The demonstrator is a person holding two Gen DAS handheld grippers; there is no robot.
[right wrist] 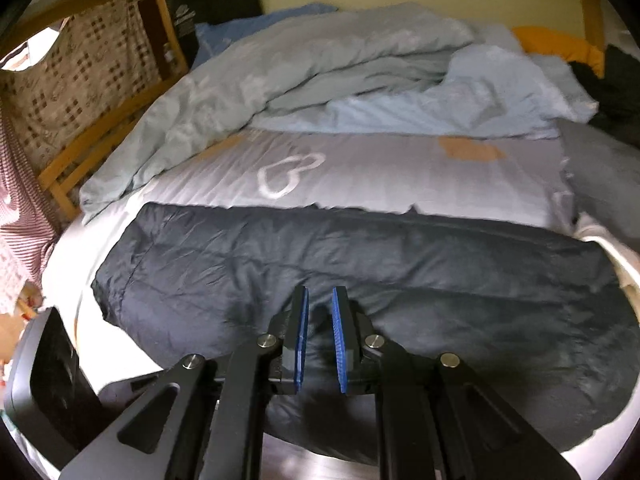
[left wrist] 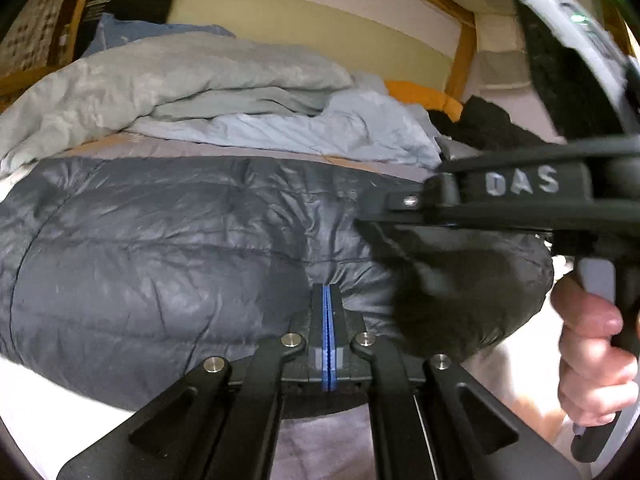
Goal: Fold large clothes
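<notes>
A dark navy puffer jacket (left wrist: pixel 160 248) lies flat across the near part of the bed; it also shows in the right wrist view (right wrist: pixel 400 256). My left gripper (left wrist: pixel 328 292) is shut, its blue pads pinching the jacket's near edge. My right gripper (right wrist: pixel 320 300) is open a little, its blue-padded fingers (right wrist: pixel 302 320) just above the jacket's near edge. In the left wrist view the right gripper (left wrist: pixel 372 224) reaches in from the right over the jacket, held by a hand (left wrist: pixel 592 344).
A crumpled pale grey-blue duvet (right wrist: pixel 320 68) is piled at the back of the bed. A grey sheet with a heart print (right wrist: pixel 360 176) lies beyond the jacket. An orange cloth (right wrist: pixel 560 46) and dark clothes (left wrist: pixel 484 124) sit far right. A wooden frame (right wrist: pixel 100 132) stands left.
</notes>
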